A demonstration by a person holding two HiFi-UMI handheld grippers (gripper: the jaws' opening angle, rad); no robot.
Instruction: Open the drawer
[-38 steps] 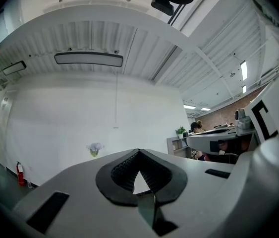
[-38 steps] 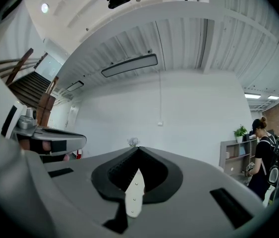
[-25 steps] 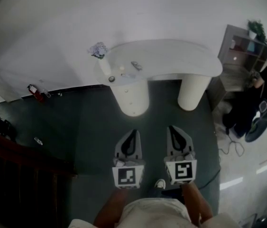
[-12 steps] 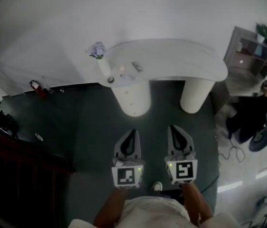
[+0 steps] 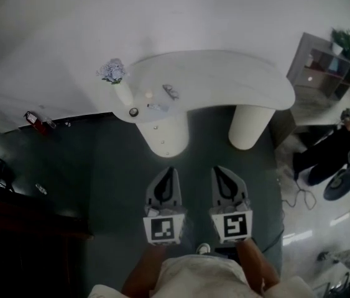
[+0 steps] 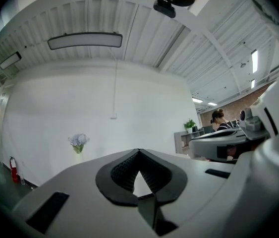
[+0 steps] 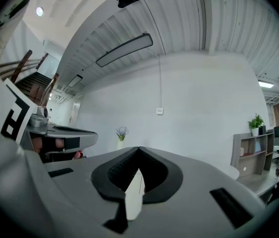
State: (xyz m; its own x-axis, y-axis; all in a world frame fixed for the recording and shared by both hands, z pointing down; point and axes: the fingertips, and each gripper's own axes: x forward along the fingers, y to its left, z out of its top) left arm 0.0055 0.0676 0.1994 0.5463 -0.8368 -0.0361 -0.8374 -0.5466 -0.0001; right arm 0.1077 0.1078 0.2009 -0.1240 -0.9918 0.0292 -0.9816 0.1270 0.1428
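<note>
The head view looks steeply down from above, with the tabletop [image 5: 237,82] well off at twelve o'clock. Both gripper views look level along their jaws and share the flower vase [image 6: 78,143].

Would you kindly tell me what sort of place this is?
Probably an open office or showroom: a curved white desk, a shelf unit with a potted plant, and a ceiling strip light.

We make out the drawer [image 5: 162,135] only as the curved white front of the pedestal [image 5: 173,143] under the surface's [image 5: 237,79] left end. Two small dark knobs [image 5: 155,127] mark it, one above the other. It looks shut, flush with the pedestal's curve; its seams are too faint to trace.
</note>
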